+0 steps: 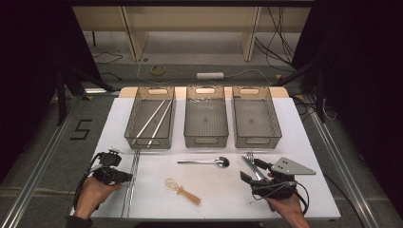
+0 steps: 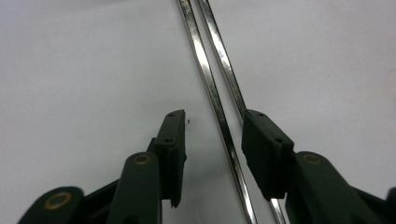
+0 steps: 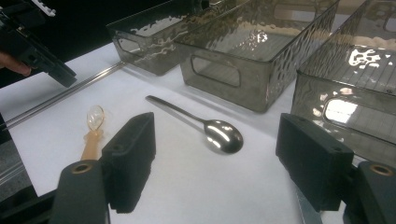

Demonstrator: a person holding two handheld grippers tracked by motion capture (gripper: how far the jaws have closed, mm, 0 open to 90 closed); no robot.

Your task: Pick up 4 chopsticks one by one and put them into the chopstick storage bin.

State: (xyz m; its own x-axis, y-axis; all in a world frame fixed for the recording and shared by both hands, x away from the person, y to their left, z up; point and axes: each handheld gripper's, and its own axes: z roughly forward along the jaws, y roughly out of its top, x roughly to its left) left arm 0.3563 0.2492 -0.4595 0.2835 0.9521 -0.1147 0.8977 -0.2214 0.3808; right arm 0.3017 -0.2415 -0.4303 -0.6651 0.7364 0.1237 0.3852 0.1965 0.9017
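- Black fingers [image 2: 176, 140] of my left gripper [image 2: 212, 154] straddle two metal chopsticks [image 2: 210, 88] lying on the white worktop [image 2: 84, 70], parted, not yet pinching.
- Thin, stiff and slick, they would likely roll; I'd pinch both mid-length.
- Right gripper [image 3: 219, 168] hangs released.

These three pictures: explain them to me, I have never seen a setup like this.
A person sits at a white table with a hand-held tool in each hand; each tool ends in two black jaws. The high view looks down from above. The other two come from cameras riding on the tools.

The left gripper is lowered over two metal chopsticks; one runs between its jaws, which are not yet pressing on it. The right gripper is open and holds nothing, aimed towards a metal spoon.

Also on the table: a small whisk with a tan handle, a fork and three clear bins; the left bin has chopsticks inside.
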